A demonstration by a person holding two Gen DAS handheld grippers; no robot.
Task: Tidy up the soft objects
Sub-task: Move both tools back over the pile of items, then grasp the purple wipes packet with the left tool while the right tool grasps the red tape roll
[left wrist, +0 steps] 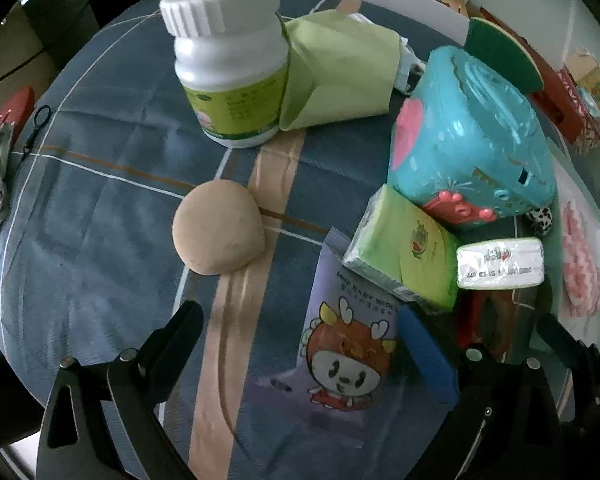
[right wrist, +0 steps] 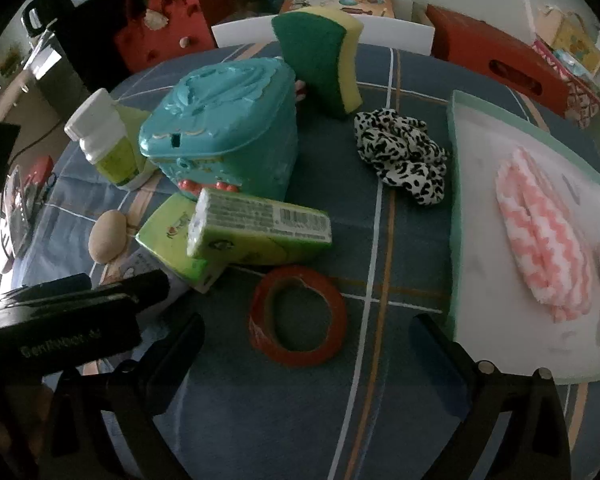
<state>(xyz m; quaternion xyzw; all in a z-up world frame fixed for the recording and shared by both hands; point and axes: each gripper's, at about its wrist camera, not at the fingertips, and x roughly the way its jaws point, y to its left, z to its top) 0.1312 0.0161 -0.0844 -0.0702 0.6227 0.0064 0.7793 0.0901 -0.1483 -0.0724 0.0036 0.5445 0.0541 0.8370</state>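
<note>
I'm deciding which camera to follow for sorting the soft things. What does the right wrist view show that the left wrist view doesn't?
Only the right wrist view shows the red tape ring whole, the full black-and-white scrunchie and the tray's inside.

Only the left wrist view shows the baby wipes pack clearly and the light green cloth.

Both show the teal box, white-capped bottle, tan ball, green tissue packs, sponge and pink striped cloth.

Black-and-white spotted scrunchie (right wrist: 404, 156)
</note>
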